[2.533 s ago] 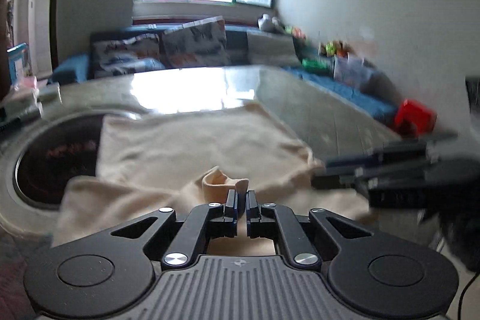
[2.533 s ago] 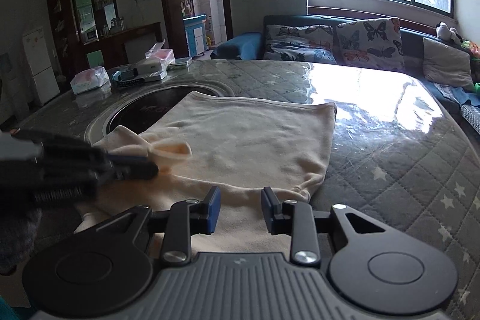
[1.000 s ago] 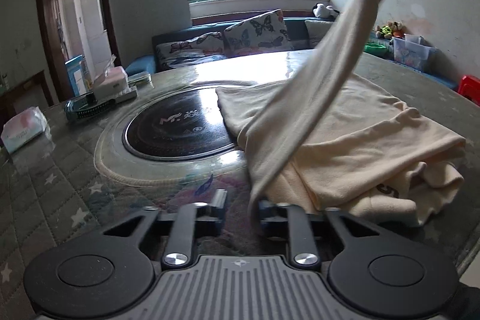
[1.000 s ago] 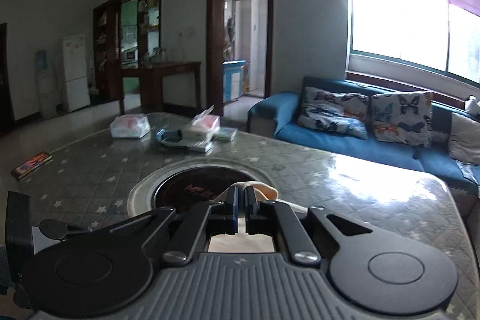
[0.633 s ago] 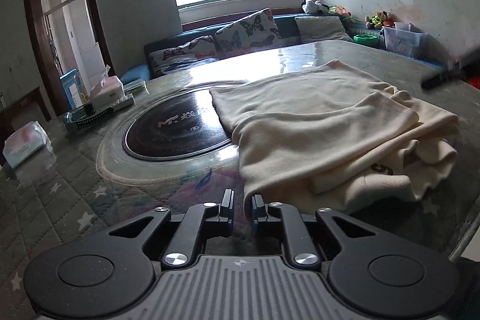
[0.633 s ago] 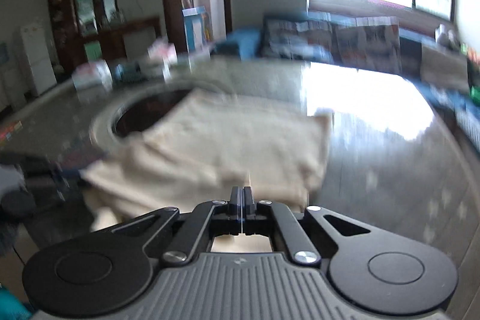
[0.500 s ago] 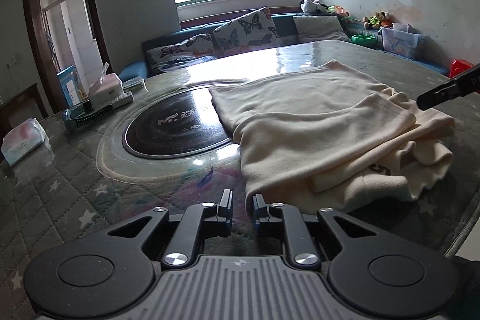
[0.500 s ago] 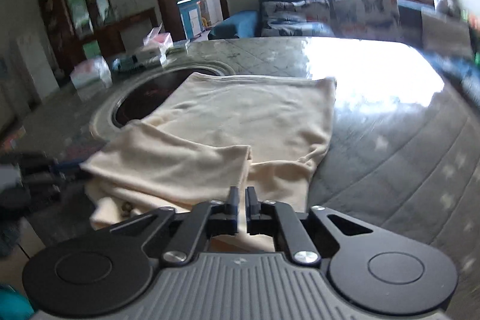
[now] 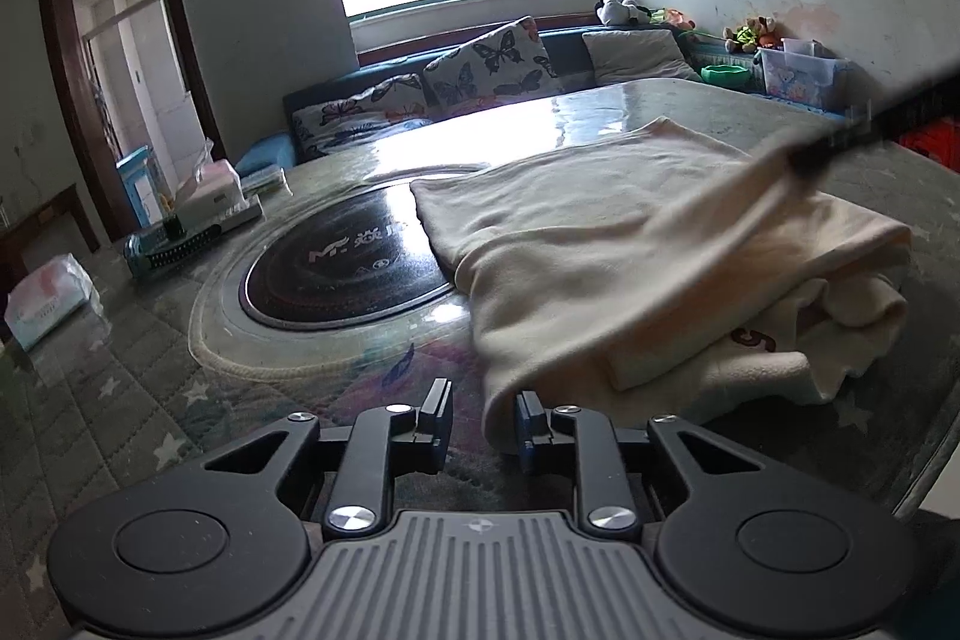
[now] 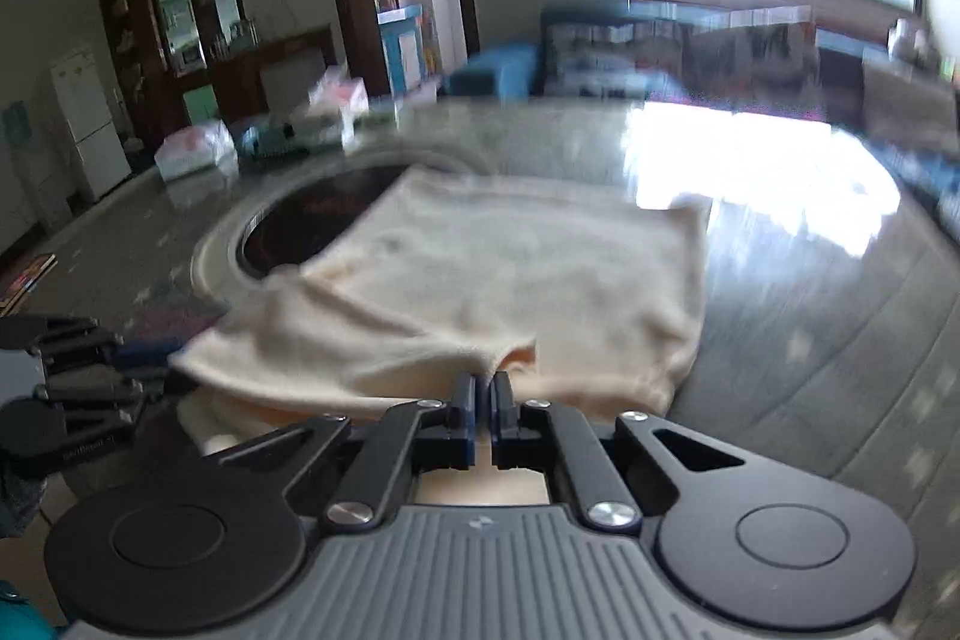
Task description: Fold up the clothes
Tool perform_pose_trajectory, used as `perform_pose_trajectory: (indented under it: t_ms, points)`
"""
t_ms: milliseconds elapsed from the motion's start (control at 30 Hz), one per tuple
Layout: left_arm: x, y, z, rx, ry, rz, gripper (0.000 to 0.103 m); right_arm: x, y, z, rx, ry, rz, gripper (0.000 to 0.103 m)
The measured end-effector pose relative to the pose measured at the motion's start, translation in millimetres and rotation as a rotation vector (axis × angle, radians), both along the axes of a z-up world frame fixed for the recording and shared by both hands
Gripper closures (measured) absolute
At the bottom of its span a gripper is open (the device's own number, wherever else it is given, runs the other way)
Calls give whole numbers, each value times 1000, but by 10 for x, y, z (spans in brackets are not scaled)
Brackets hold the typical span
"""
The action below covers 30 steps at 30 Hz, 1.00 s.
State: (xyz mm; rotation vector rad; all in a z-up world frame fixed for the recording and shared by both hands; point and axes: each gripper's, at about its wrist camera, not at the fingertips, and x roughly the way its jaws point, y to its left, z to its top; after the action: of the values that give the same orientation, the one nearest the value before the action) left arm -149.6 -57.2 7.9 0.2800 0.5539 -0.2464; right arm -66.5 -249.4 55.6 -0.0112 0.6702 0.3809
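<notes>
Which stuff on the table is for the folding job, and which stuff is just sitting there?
For the folding:
cream garment
right gripper, shut on a fold of it
left gripper, open at its near edge

Just sitting there:
tissue box
tissue pack
black round cooktop
butterfly cushions on the sofa behind

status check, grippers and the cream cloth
Left gripper open at cream garment edge. Right gripper shut on lifted fold. Nothing blocking.
</notes>
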Motion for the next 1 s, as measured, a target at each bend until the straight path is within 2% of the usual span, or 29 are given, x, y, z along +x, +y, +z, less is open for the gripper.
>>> perform_pose_trajectory:
  t_ms: [33, 67, 133, 200, 400, 500, 700, 867, 1000]
  points:
    - [-13, -8, -2, 5, -5, -6, 82, -25, -7, 61, -5, -25, -3, 99]
    - [-27, -17, -4, 10, -11, -14, 89, -81, -27, 161, -12, -65, -12, 99]
    - [-55, -40, -11, 20, -23, -30, 91, -145, -77, 250, -20, -92, -20, 99]
    - [-76, -63, -21, 34, -29, -43, 95, -175, -119, 196, -24, -75, -36, 99]
    - [-75, -12, -3, 34, -1, -73, 93, -149, -185, -240, -54, 78, -47, 98]
    - [-59, 70, 88, 14, 23, -103, 90, -170, -228, -131, -48, 49, -50, 96]
    - [44, 138, 338, -9, -4, -132, 90, -108, -258, 44, -63, -22, -52, 95]
    - [251, 40, 477, -63, -3, -169, 89, 110, -81, -58, -74, -32, -6, 95]
    - [438, -72, 458, -75, 15, -181, 89, 212, -8, -196, -92, -17, 14, 95]
